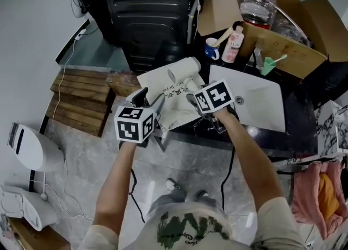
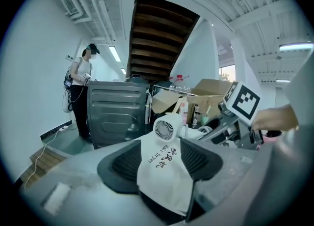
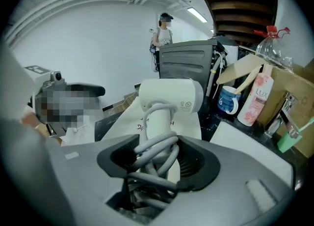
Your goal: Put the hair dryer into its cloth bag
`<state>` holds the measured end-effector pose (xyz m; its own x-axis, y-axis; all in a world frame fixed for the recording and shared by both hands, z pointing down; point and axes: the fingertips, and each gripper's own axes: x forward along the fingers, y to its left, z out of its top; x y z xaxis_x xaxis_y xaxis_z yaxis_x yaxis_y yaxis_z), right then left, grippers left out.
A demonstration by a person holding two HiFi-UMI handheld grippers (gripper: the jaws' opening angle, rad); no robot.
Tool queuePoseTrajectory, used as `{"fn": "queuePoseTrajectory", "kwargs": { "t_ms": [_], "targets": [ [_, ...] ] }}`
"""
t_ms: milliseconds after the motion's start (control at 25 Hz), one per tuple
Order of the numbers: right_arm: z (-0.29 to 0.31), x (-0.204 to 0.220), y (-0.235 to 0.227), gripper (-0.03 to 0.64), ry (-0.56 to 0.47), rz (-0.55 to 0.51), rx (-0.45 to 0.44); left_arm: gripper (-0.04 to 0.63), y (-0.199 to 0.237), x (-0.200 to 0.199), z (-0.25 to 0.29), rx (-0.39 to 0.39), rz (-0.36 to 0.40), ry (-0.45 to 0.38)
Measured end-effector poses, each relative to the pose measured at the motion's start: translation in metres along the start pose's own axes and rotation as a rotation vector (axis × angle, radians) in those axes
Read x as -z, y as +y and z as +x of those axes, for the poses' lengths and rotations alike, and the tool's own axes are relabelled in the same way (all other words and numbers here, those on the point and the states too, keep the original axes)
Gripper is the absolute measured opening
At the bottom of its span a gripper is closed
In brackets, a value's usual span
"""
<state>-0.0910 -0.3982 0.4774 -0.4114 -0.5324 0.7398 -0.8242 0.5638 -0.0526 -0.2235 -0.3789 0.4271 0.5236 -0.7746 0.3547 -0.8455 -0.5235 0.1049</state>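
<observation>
**Step in hand:** bagging, not yet done by my judgement.

- **My left hand-held gripper:** clamped on the cloth bag, near its edge.
- **My right hand-held gripper:** clamped on the handle of the hair dryer, over its wound cord.
- **Dryer:** held over the bag's printed face, apparently outside it.

**Next move calls for:** finding the bag's mouth, holding it open, and feeding the dryer in.

**Surface:** dark; white basin, cardboard box, pink bottle, blue mug.

**Room:** grey machine, wooden pallet, a person well behind.
</observation>
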Motion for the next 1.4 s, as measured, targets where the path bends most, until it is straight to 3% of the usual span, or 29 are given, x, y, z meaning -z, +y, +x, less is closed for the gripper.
{"fn": "queuePoseTrajectory", "kwargs": {
  "t_ms": [600,1400],
  "targets": [
    [-0.081,0.061,-0.006,0.239,-0.051,-0.038,-0.054,0.262,-0.075,0.02,-0.008,0.027,0.11,0.05],
    [-0.135,0.144,-0.002,0.239,-0.081,0.019,-0.06,0.253,-0.089,0.073,0.01,0.093,0.466,0.316]
  ]
}}
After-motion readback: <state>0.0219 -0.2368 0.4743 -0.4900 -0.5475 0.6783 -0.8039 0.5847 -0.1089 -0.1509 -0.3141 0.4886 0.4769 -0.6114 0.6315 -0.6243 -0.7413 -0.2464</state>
